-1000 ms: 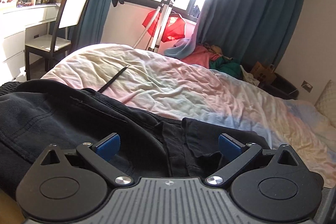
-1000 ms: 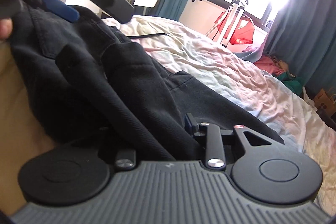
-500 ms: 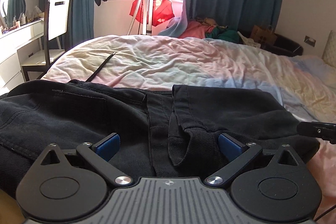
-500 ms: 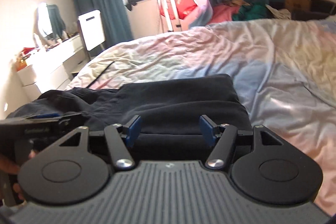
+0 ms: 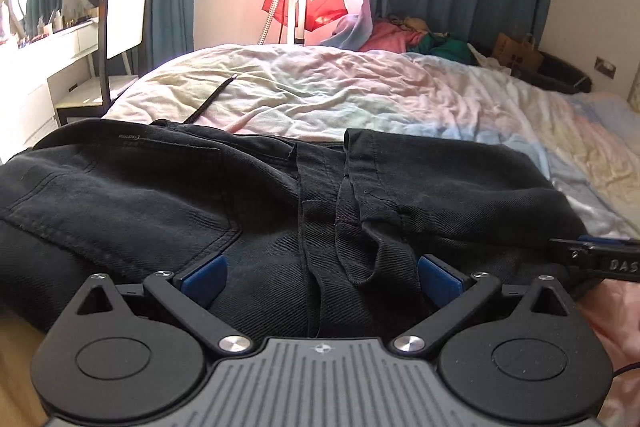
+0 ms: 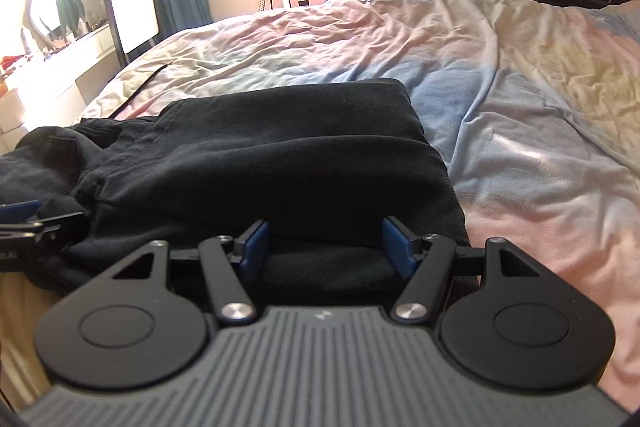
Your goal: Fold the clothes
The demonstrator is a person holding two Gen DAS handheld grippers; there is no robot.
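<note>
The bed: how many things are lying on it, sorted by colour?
Black: 2, the black jeans and a thin black strap.
Other colours: 0 on the bed's pastel sheet.
Total: 2.

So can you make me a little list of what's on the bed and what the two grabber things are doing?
garment: black jeans, laid across the near edge of the bed
bed cover: rumpled pastel sheet
also on bed: a dark strap
left gripper: open over the jeans
right gripper: open, jaws have just been opening, fabric between them, not pinched
</note>
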